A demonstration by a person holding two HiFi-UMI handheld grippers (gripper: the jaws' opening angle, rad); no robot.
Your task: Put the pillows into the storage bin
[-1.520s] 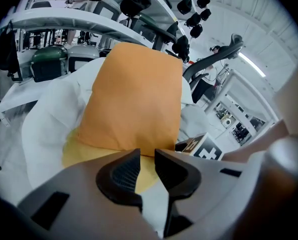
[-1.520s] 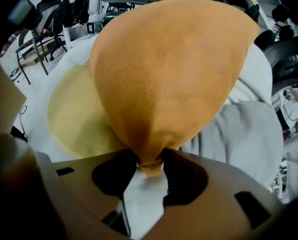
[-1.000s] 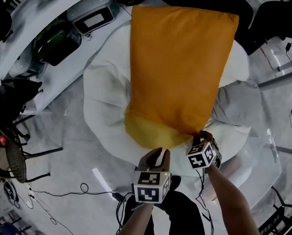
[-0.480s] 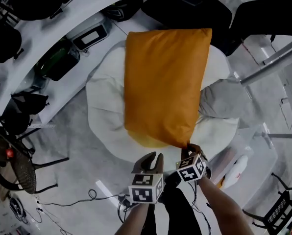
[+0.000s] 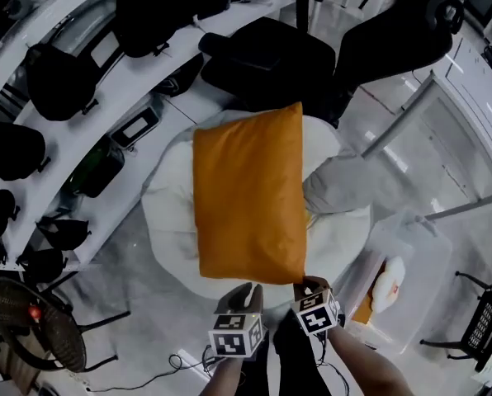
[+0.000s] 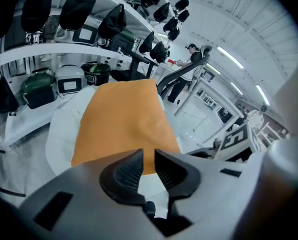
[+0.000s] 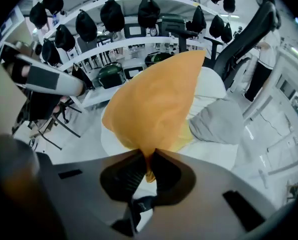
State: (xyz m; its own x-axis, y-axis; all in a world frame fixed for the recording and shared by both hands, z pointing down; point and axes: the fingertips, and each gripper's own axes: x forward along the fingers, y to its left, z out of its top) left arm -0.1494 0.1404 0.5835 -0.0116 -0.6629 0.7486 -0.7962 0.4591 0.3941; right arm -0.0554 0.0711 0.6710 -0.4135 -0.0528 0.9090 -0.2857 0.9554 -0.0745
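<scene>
An orange pillow (image 5: 250, 192) hangs by its near right corner over a big white cushion (image 5: 167, 217); my right gripper (image 5: 305, 282) is shut on that corner. The right gripper view shows the orange fabric (image 7: 154, 99) pinched between the jaws of my right gripper (image 7: 148, 158). My left gripper (image 5: 247, 289) hovers just left of it by the pillow's near edge. Its jaws stand slightly apart with nothing between them in the left gripper view (image 6: 149, 154), the pillow (image 6: 124, 119) lying beyond. A grey pillow (image 5: 337, 188) rests on the cushion's right side. The clear storage bin (image 5: 432, 250) stands at the right.
Inside the bin lies a white item (image 5: 390, 275). Curved white shelves (image 5: 106, 97) with black bags run along the left and back. A black office chair (image 5: 271, 56) stands behind the cushion, a fan (image 5: 31, 328) at the lower left, and cables (image 5: 184, 360) cross the floor by my feet.
Both grippers have risen, and the orange pillow has come up with the right one, hanging by its corner. The storage bin has come into view at the right.
</scene>
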